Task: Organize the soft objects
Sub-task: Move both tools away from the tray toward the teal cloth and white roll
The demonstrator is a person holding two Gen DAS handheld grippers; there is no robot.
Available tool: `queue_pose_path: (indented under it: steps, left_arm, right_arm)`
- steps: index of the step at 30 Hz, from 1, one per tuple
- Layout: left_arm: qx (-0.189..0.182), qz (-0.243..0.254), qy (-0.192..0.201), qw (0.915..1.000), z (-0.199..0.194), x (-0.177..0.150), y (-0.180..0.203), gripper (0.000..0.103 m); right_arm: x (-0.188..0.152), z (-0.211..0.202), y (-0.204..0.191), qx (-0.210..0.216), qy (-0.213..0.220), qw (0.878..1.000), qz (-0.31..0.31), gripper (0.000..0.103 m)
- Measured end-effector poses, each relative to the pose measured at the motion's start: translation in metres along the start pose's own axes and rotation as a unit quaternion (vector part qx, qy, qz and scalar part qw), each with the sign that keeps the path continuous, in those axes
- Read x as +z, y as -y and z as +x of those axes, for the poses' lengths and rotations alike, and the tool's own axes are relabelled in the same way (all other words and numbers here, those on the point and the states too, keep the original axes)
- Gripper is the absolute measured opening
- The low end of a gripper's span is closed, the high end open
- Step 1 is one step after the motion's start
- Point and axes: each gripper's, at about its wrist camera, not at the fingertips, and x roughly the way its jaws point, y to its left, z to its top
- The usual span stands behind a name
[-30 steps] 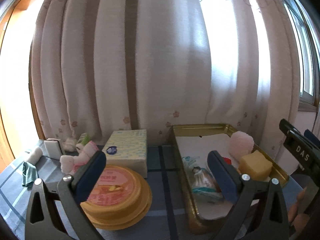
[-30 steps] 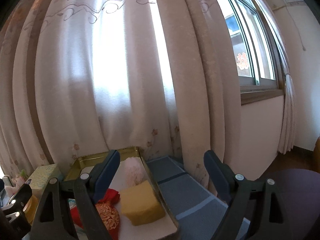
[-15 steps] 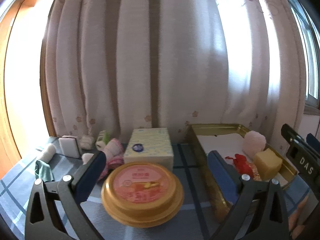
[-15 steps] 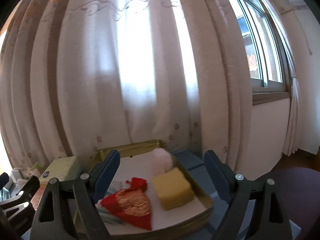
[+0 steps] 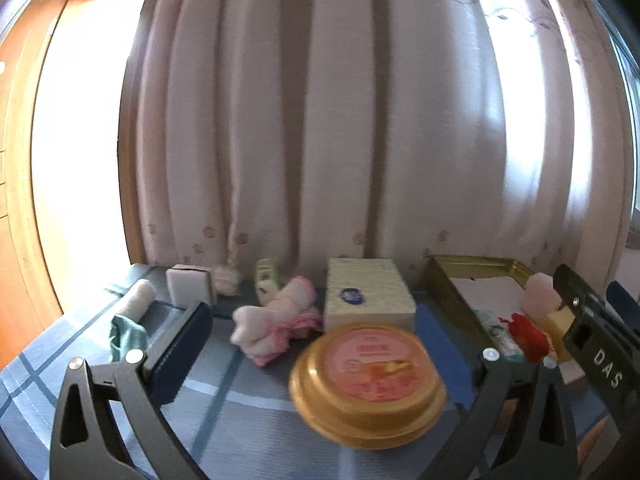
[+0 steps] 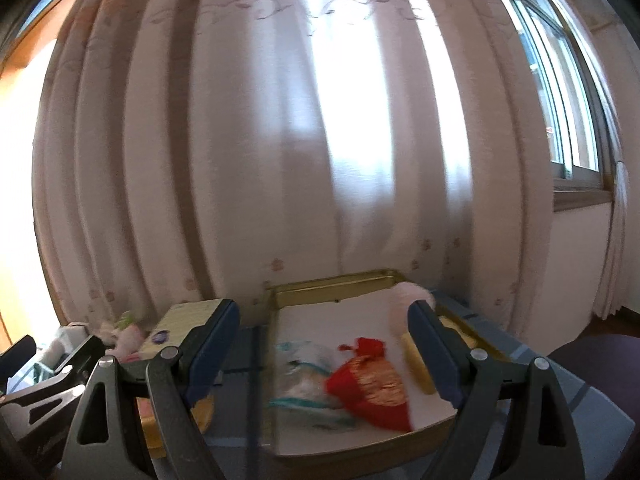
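Note:
My left gripper (image 5: 316, 360) stands open above the blue checked tablecloth, holding nothing. A round golden tin (image 5: 366, 384) lies on the cloth below and between its fingers. A pink and white plush bundle (image 5: 276, 320) lies just beyond, with a rolled bandage (image 5: 138, 304) and a green cloth (image 5: 126, 336) at the far left. My right gripper (image 6: 324, 352) is open and empty over the near end of the gold tray (image 6: 332, 284). The tray holds a red pouch (image 6: 368, 380), a plastic packet (image 6: 308, 376), a yellow sponge (image 6: 416, 364) and a pink puff (image 6: 408, 304).
A yellow tissue box (image 5: 366, 296) stands between the plush and the tray (image 5: 472, 276). A white box (image 5: 188, 288), a white ball (image 5: 226, 280) and a green-white roll (image 5: 266, 276) line the back by the curtain. The table ends just right of the tray.
Both grippers have swung left across the table, so the tray now sits further right in each view and more of the left-hand clutter shows. The jaws of both stay equally wide.

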Motion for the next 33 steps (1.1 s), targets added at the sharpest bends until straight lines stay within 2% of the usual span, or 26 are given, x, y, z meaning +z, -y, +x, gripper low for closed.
queue_pose_path:
  steps: [7,15,20,27,33]
  left_arm:
    - [0.018,-0.017,-0.003,0.9997,0.002,0.002,-0.030,0.102]
    - [0.012,-0.085,-0.018,0.9961,0.007,0.001,-0.065,0.101]
    - [0.026,-0.081,-0.015,0.9963,0.007,0.002,-0.079,0.101]
    - [0.080,-0.032,0.004,0.9963,0.010,0.007,-0.106,0.101]
    - [0.117,-0.025,0.000,0.9929,0.015,0.010,-0.146,0.101]
  right_arm:
    - [-0.004,-0.003,-0.035,0.034,-0.005,0.999,-0.010,0.087]
    - [-0.007,-0.004,-0.066,0.061,-0.010,0.998,-0.023,0.087]
    - [-0.009,-0.003,-0.080,0.073,-0.017,0.997,-0.026,0.087]
    - [-0.015,-0.001,-0.116,0.098,-0.036,0.994,-0.045,0.087]
    - [-0.022,0.000,-0.155,0.135,-0.055,0.987,-0.065,0.087]
